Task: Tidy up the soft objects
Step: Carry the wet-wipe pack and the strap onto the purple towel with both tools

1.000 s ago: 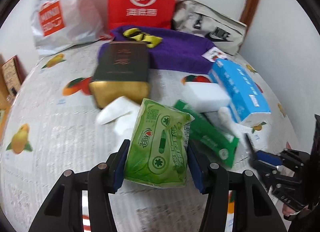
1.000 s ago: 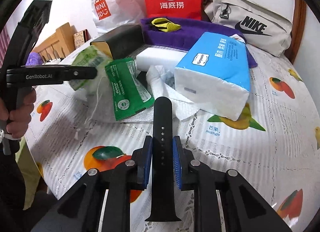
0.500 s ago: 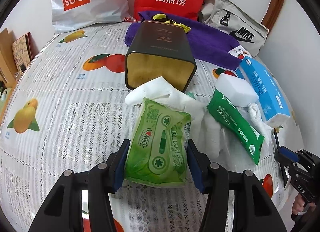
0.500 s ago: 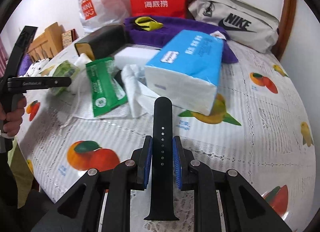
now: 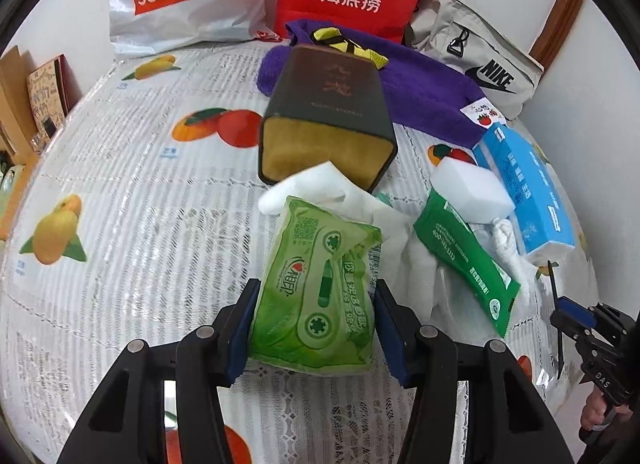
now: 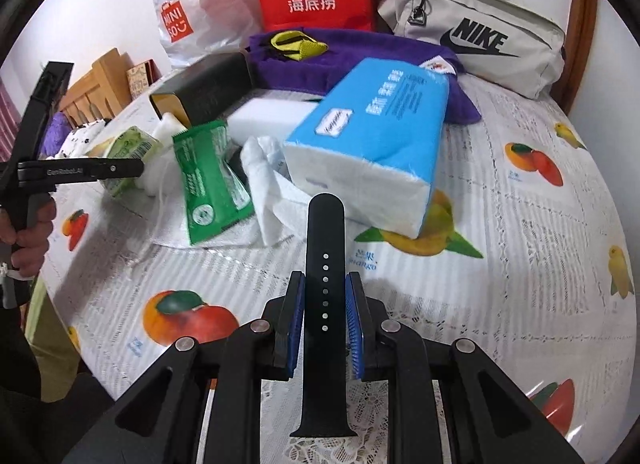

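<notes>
Two tools are loaded: the left tool [image 5: 314, 318] clamps the light green tissue pack [image 5: 318, 292] just in front of the black box [image 5: 328, 120], bare counter [image 5: 120, 192] lying left of that box; the right tool [image 6: 325, 314], level, clamps a black watch strap [image 6: 325, 284] right of the box, beside the blue tissue pack [image 6: 368, 136]

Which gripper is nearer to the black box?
Left. The left gripper, shut on the green pack, is just short of the black box. The right gripper, holding a strap, stays farther back.

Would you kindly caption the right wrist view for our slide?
Right gripper clamps a black watch strap above the fruit-print tablecloth, facing a blue tissue pack.
</notes>
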